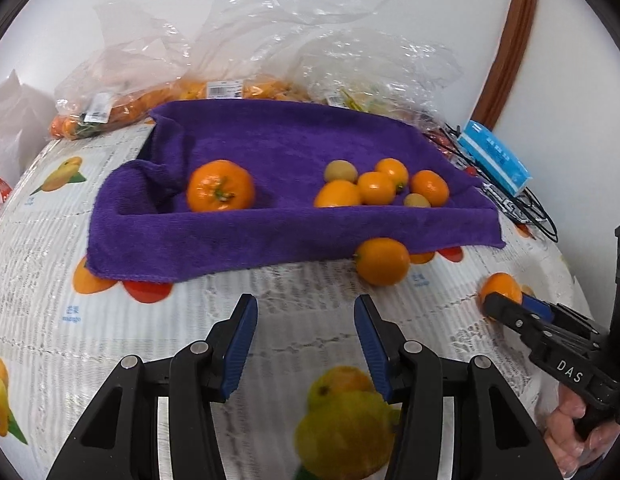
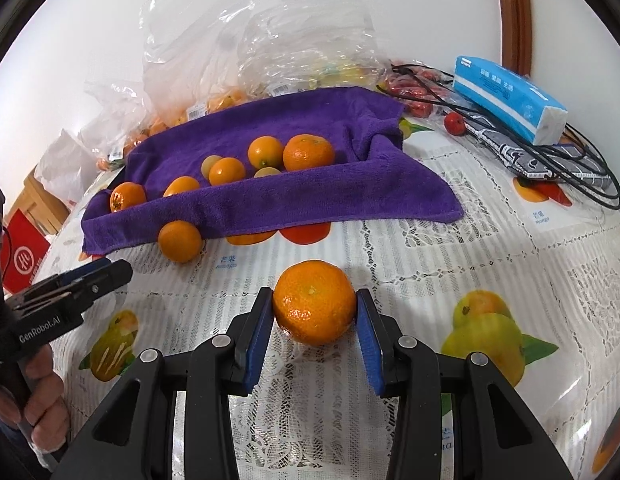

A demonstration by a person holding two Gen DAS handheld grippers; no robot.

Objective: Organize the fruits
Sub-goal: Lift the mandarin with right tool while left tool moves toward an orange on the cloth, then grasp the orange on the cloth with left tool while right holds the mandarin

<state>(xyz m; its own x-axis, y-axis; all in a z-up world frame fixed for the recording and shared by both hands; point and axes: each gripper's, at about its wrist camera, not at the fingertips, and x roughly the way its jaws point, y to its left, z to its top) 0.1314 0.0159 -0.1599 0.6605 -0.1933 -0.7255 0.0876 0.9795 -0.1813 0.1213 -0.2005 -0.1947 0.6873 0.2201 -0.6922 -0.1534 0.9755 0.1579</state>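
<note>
Hidden, cropped or unreadable items:

- Bagged fruit [image 1: 122, 110] along the table's far edge: seen only as orange shapes through crinkled plastic; kinds and count cannot be told. Bag labels [image 1: 225, 89] too small to read.
- Tangerine [image 1: 499, 286] near the table's right edge: lower part covered by the right gripper [image 1: 505, 306] in the left wrist view.
- Person's hand [image 1: 569, 436]: cut off by the frame's lower right edge.
- Printed fruit [image 1: 148, 290] on the tablecloth at the purple towel's [image 1: 270, 144] near edge: partly covered by the towel.
- Red item [image 2: 24, 258] past the table's left edge: cropped, partly behind the left gripper [image 2: 106, 270].
- Tissue pack [image 2: 509, 98] lettering: illegible.
</note>
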